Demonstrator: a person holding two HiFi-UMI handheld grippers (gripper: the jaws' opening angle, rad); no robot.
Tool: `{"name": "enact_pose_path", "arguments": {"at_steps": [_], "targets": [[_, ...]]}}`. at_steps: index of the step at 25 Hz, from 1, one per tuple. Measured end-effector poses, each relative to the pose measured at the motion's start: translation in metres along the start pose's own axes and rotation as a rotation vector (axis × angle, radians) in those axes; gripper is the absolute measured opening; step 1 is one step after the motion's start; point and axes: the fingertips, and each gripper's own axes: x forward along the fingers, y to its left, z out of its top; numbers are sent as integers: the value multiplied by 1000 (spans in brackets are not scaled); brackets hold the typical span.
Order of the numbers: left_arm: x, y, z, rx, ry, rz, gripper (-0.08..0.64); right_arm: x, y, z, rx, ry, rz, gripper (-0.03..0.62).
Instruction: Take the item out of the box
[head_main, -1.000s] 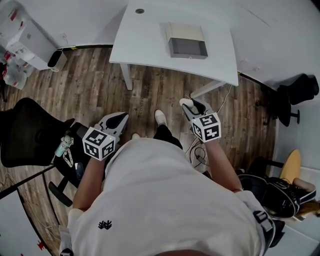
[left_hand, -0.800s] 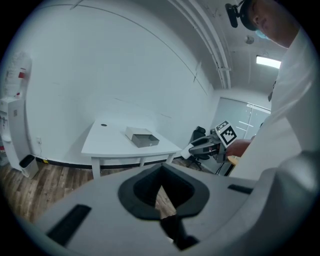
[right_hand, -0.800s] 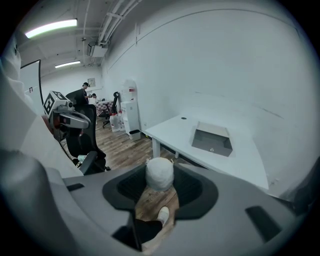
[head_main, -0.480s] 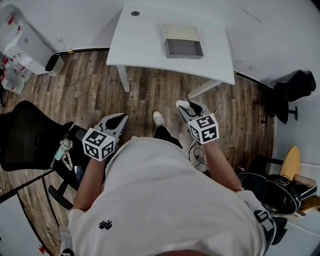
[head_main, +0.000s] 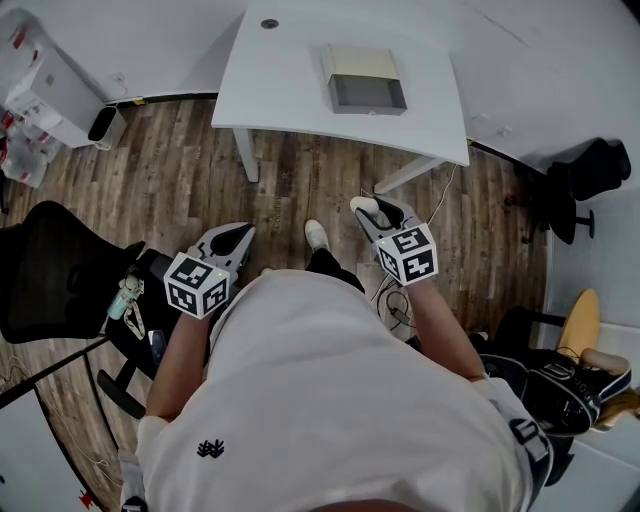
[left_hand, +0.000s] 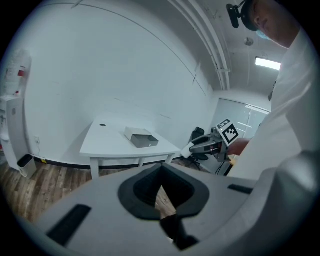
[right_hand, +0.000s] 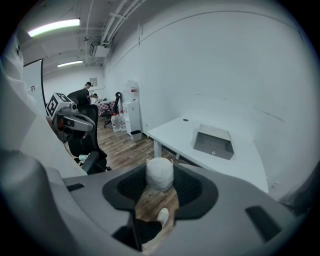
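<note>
The open grey box (head_main: 367, 80) lies on the white table (head_main: 300, 100), far ahead of both grippers; it also shows as the box (left_hand: 140, 137) and the box (right_hand: 214, 141). My right gripper (head_main: 372, 210) hangs over the wood floor in front of the table, shut on a round white wrapped item (head_main: 367, 205). In the right gripper view the white item (right_hand: 159, 172) sits between the jaws of the right gripper (right_hand: 160, 181). My left gripper (head_main: 240, 233) is held at the person's left side, jaw tips together and nothing in it, as the left gripper (left_hand: 161, 169) shows.
A black office chair (head_main: 60, 265) stands close at the left, another chair (head_main: 590, 180) at the right. A white appliance (head_main: 50, 85) and a bin (head_main: 108, 122) stand by the far left wall. Cables (head_main: 395, 305) lie on the floor near the person's feet; a bag (head_main: 560, 385) sits at the right.
The right gripper with the white item has drifted slightly up and left, toward the table. The left gripper has barely moved.
</note>
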Motion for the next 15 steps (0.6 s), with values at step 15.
{"name": "enact_pose_path", "arguments": {"at_steps": [15], "targets": [[-13,8,-10,-31,9,20,6,8,6,8,-30,19,16,164]]}}
